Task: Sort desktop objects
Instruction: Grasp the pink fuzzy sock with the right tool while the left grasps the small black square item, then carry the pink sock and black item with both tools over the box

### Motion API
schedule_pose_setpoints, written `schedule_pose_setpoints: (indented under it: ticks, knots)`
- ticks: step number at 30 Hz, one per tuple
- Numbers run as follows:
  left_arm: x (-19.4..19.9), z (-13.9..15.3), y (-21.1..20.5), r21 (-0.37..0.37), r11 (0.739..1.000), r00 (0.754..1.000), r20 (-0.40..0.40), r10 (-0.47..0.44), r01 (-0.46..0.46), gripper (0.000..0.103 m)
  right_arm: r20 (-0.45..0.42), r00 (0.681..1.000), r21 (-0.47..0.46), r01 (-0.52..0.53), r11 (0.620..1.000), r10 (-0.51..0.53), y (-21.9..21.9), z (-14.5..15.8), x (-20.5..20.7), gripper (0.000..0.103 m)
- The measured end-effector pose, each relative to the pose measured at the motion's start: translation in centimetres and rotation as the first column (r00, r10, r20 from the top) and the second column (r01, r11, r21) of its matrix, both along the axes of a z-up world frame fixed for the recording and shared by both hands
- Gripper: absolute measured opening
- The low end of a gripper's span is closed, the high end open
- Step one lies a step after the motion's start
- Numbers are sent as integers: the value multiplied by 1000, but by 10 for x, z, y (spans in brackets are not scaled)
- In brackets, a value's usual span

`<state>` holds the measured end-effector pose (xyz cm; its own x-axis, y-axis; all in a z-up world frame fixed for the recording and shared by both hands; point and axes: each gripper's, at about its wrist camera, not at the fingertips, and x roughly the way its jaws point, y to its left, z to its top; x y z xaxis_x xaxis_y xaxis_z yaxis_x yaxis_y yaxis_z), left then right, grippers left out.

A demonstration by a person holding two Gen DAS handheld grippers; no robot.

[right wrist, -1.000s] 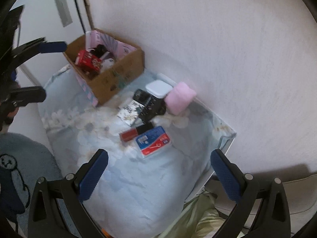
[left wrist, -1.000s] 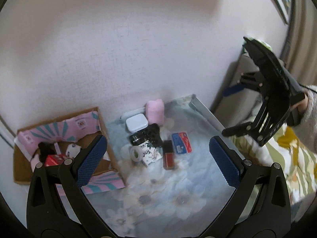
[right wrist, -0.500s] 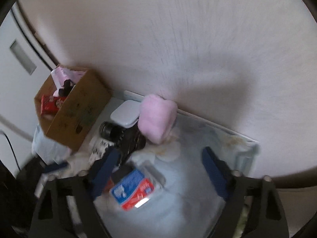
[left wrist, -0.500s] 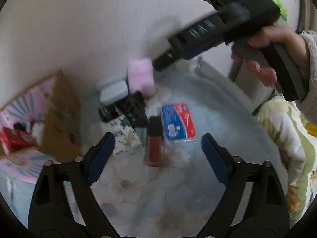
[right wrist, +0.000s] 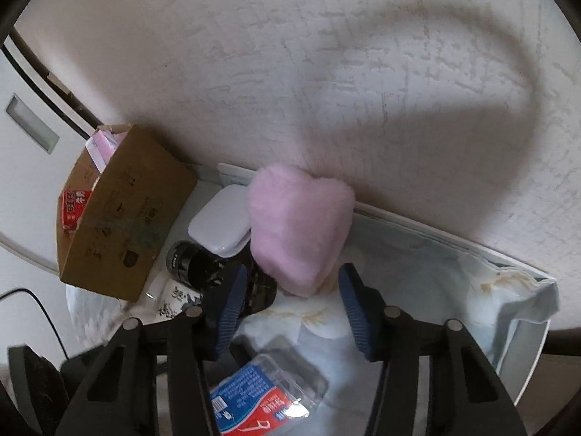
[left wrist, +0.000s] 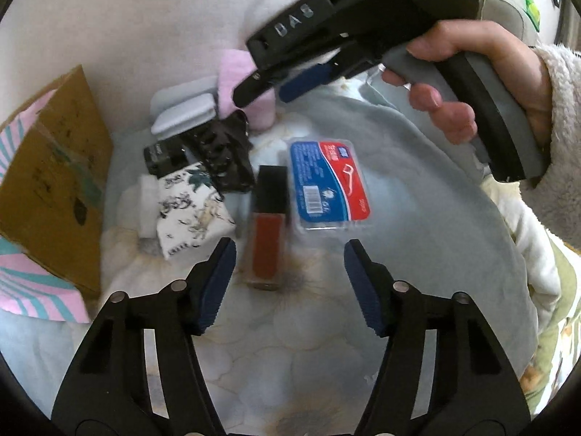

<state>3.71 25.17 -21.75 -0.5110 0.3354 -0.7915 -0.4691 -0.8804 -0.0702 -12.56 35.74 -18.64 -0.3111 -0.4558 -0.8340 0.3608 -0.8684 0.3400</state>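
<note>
Small objects lie on a flowered cloth. My left gripper (left wrist: 288, 272) is open and empty, just before a red liquid tube with a black cap (left wrist: 267, 225) and a blue and red floss box (left wrist: 328, 185). My right gripper (right wrist: 290, 298) is open, its jaws standing on either side of the near end of a pink fluffy item (right wrist: 299, 225); it also shows in the left wrist view (left wrist: 268, 91). The floss box (right wrist: 261, 396) lies below it.
A cardboard box (left wrist: 54, 189) with a red packet (right wrist: 74, 205) stands at the left. A white case (right wrist: 221, 225), black items (left wrist: 221, 156), a patterned pouch (left wrist: 190, 207) and white tape (left wrist: 147, 200) crowd the pile. The wall (right wrist: 326, 72) is close behind.
Both grippers have moved in close to the pile. The right gripper came down over the pink item. The left gripper advanced toward the red tube.
</note>
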Motion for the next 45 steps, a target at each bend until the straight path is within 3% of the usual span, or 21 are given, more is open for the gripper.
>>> schedule_pose_setpoints:
  ticks: [4,6,7,12,13,25,35,45]
  knots:
    - [-4,-6,0,13,1000,1000,20,4,-5,59,0,1000,-34,19,999,-19,1,-1,-4,45]
    - [-6,-7,-1,14,1000,1000,11,-1,0,57,3,1000,-39,29,999,-29,1,-2,-7,31]
    - [-7,-8,0,14,1000,1000,12,6,-6,56,4,999,-40,32,999,-32,1,-3,-8,30]
    - [-11,-9,-8,17,1000,1000,12,20,-21,21,-24,999,-49,45,998,-46,4,-4,-4,17]
    - [-13,-10,-11,18,999,1000,13,26,-27,19,-36,998,-45,43,998,-44,4,-3,-2,17]
    - [-21,2,-8,11,1000,1000,1,-22,22,18,-126,991,19,36,999,-33,9,16,21,14]
    - [-16,15,-12,19,998,998,-11,-55,55,18,-140,989,31,52,998,-47,8,29,19,14]
    - [8,76,-43,78,995,995,-77,-61,67,18,-184,982,72,61,996,-47,-15,70,34,13]
